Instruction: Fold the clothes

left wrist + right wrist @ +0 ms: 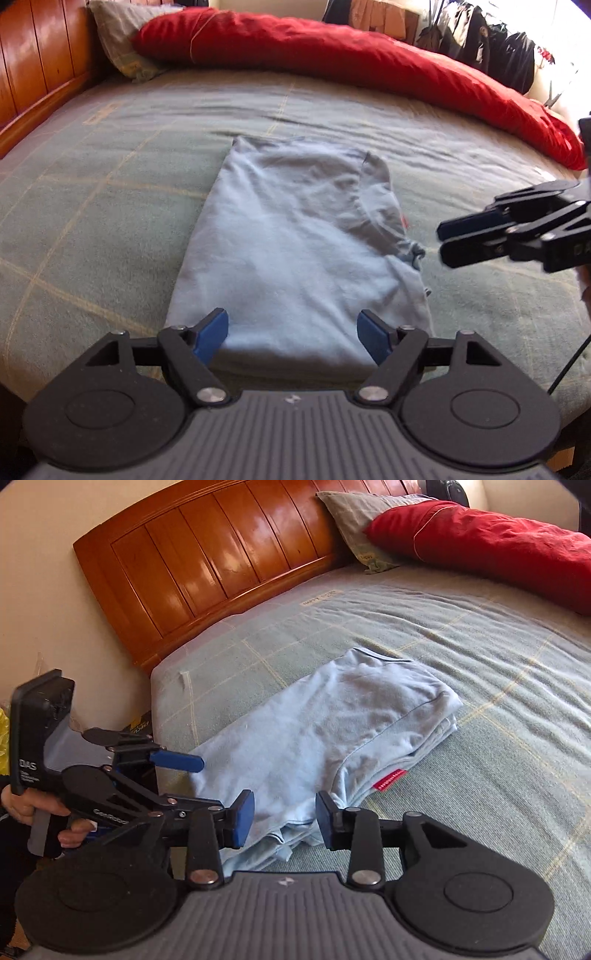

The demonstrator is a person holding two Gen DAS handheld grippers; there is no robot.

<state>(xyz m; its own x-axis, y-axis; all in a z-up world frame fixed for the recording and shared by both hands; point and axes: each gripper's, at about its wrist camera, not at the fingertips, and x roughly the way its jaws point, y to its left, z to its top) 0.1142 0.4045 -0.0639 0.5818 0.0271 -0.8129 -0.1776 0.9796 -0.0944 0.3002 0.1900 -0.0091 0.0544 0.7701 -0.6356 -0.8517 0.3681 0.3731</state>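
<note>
We see a light blue shirt (295,251), folded into a long rectangle, lying flat on the bed (110,155) w/ green-grey checked cover, roughly mid-bed. Small red label (389,778) shows at its layered side edge.

L gripper (293,334): jaws wide open, nothing held. Near short edge of shirt sits in the gap btwn the blue pads (212,336), but pads are apart from the cloth, not pinching it; can't tell if the tips touch the fabric.

R gripper (284,819): jaws partly open, empty. Bunched layered corner of shirt lies btwn and just ahead of the pads, no pad pressing on it. In L wrist view the R gripper hangs off to the shirt's right side, near its ragged edge, not touching.

A hand (26,805) grips the L gripper's handle at bed's corner. Red duvet (351,62) and grey pillow (118,40) lie along far side, by wooden headboard (207,565), well apart from shirt.
</note>
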